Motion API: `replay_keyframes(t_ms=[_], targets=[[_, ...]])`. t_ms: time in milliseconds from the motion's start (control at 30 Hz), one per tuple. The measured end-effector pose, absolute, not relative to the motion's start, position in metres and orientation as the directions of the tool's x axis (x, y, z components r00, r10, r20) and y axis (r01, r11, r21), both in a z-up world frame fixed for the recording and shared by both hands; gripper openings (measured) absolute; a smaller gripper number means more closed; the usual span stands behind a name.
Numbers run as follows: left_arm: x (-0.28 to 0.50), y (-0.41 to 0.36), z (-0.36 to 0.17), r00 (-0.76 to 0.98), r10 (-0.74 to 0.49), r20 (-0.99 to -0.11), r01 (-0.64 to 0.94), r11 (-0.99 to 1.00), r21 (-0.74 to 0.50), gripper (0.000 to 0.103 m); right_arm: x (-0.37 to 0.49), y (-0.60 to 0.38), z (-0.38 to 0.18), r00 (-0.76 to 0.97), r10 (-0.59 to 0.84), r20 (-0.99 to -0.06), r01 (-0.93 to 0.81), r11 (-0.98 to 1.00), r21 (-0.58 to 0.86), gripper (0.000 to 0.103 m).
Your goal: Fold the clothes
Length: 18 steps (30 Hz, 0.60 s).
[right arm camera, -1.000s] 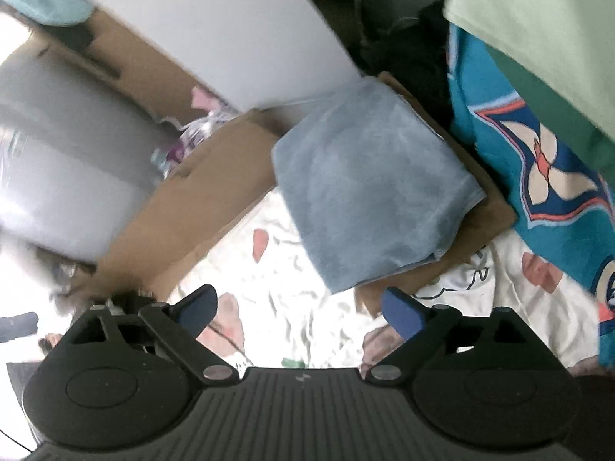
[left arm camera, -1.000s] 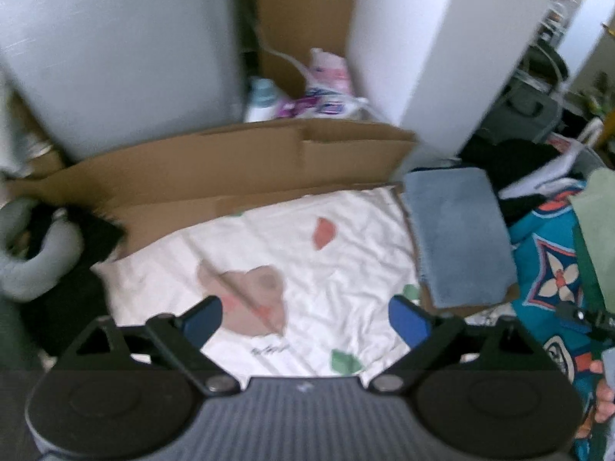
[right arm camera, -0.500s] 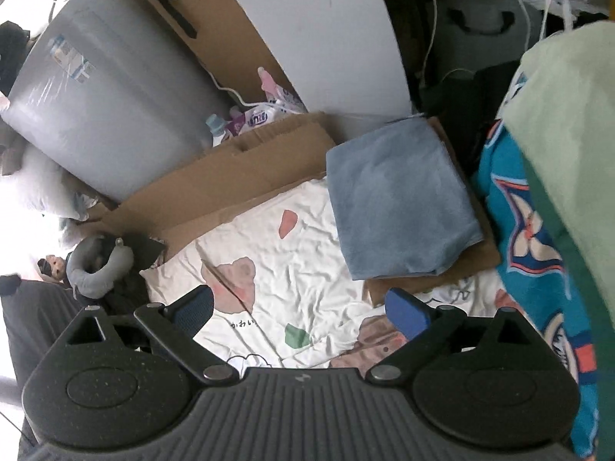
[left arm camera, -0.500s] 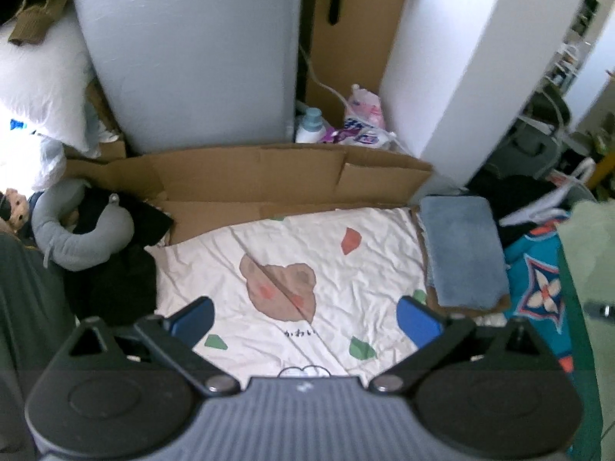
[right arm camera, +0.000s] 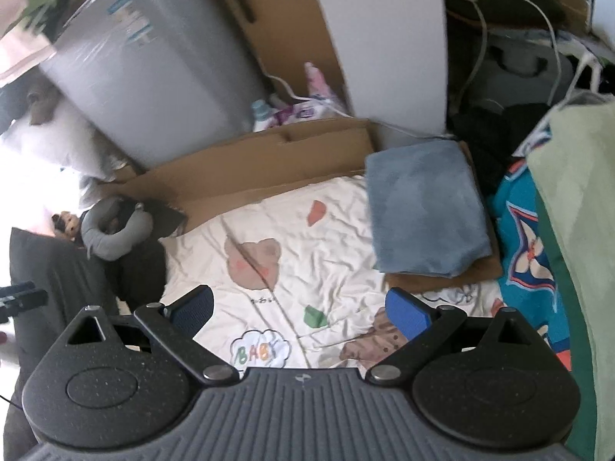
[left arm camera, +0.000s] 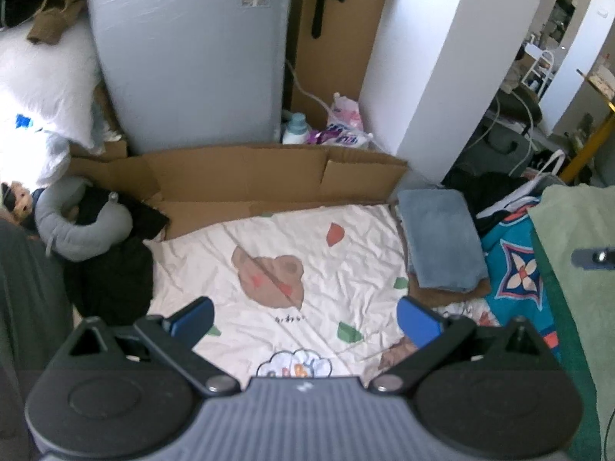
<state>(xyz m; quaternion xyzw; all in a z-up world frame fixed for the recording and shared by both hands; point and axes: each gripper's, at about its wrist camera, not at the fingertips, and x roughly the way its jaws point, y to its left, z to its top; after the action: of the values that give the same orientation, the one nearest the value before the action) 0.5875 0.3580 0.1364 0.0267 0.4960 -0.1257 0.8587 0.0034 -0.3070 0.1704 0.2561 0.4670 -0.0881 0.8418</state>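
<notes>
Left claw (left arm camera: 305, 317) empty, jaws spread wide, right claw (right arm camera: 300, 309) likewise, folded blue towel (right arm camera: 424, 207) on cardboard (right arm camera: 482, 271)

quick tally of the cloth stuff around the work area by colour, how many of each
blue: 1, folded blue towel on cardboard
cream with prints: 1, sheet spread flat
teal patterned: 1, cloth at right
pale green: 1, garment at far right
black: 1, pile at left
total: 5

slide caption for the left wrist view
Open left gripper above a cream printed sheet, folded blue towel at its right.
</notes>
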Motion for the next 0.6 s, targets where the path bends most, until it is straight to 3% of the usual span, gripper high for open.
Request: replay_keyframes(t_ms=[400, 600], targets=[[0.534, 0.372, 0.124, 0.565, -0.15, -0.811, 0.14, 0.987, -0.085, 0.102, 0.01, -0.218, 0.176, 0.588, 0.161, -0.792, 0.3, 0.866, 0.399, 0.099], [0.508, 0.382, 0.115, 0.645, -0.043, -0.763, 0.012, 0.999, -0.045, 0.102, 0.0, -0.2, 0.161, 0.597, 0.149, -0.788, 0.282, 0.881, 0.38, 0.099]])
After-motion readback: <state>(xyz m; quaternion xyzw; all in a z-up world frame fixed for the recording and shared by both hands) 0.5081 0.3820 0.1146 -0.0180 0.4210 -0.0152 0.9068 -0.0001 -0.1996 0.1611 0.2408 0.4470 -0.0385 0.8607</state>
